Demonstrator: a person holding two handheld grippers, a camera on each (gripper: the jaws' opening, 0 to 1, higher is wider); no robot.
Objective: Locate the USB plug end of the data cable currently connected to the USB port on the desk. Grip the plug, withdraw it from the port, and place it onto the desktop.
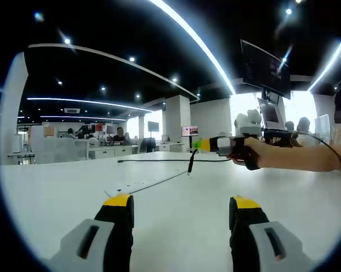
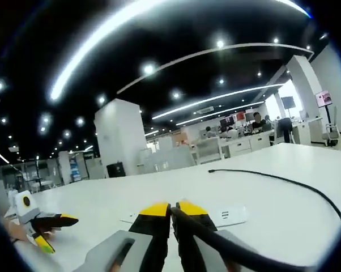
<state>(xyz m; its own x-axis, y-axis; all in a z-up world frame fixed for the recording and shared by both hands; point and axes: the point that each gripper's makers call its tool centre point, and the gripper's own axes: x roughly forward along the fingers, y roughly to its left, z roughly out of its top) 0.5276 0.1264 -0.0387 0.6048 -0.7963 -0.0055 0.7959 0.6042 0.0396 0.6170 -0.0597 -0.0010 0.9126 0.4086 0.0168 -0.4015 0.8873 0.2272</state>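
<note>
On the white bench (image 1: 176,221), a flat white power strip (image 1: 137,185) lies out in the open middle, well away from the far edge. There are no containers here; the strip is the only thing with sockets, and whether anything sits in them cannot be made out.

In the left gripper view, the left gripper (image 1: 180,212) shows its 2 yellow-tipped fingers (image 1: 118,202) spread wide apart over bare bench, holding nothing. The right gripper (image 1: 200,145), held in a person's hand (image 1: 251,156), hangs above the bench beyond the strip, toward the far right side. From it the black data cable (image 1: 165,160) runs level toward the far left, and the plug end (image 1: 191,163) hangs down from the fingers, clear of the strip, its tip just above the bench.

In the right gripper view, the right gripper (image 2: 172,211) has its 2 fingers (image 2: 154,211) pressed together on the data cable (image 2: 284,181), which passes back between them and curves out across the bench to a free end. The power strip (image 2: 224,215) lies just beyond the fingertips. The left gripper (image 2: 50,231) sits low at the left, fingers parted.
</note>
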